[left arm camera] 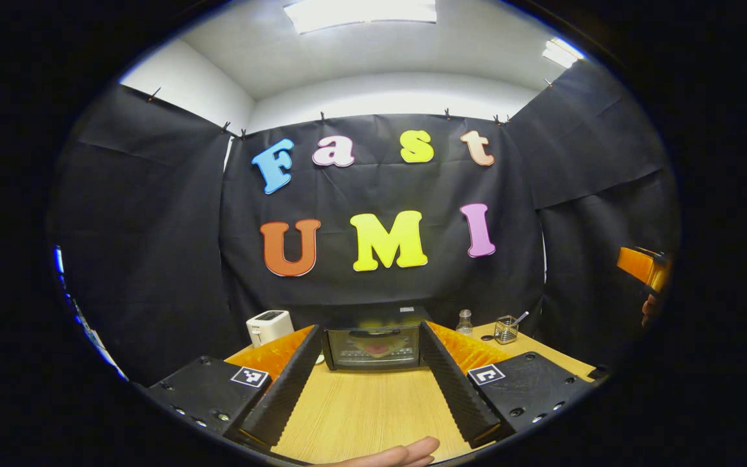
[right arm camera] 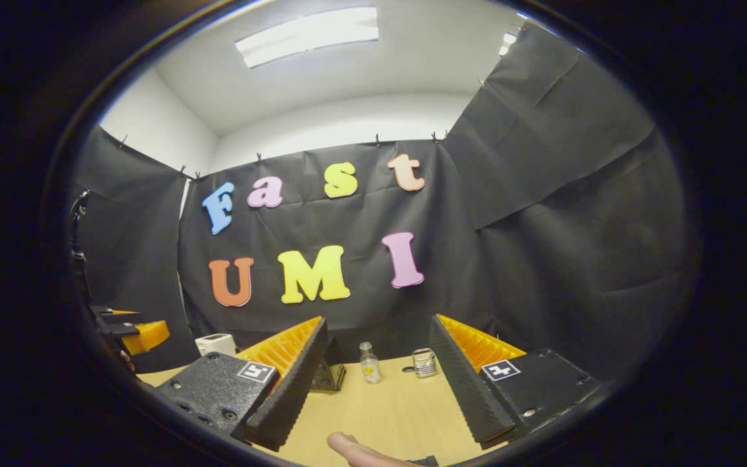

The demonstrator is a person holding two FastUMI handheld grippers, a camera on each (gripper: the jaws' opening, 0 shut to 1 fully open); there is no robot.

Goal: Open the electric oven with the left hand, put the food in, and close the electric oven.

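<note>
The black electric oven point(left arm camera: 373, 350) stands at the back of the wooden table point(left arm camera: 360, 408), its glass door up and closed. Something reddish point(left arm camera: 379, 348) shows dimly through the glass. My left gripper point(left arm camera: 370, 337) is open and well short of the oven, which sits framed between its fingers. My right gripper point(right arm camera: 379, 324) is open too, holding nothing. In the right gripper view the oven point(right arm camera: 331, 375) peeks out from behind one finger. The left gripper point(right arm camera: 133, 332) appears at that view's left edge, the right gripper point(left arm camera: 642, 266) at the left gripper view's right edge.
A white toaster point(left arm camera: 270, 326) stands left of the oven. To the oven's right are a small clear bottle point(left arm camera: 464, 322) and a wire cup point(left arm camera: 507, 329) holding a spoon. A person's hand point(left arm camera: 399, 454) lies at the near table edge.
</note>
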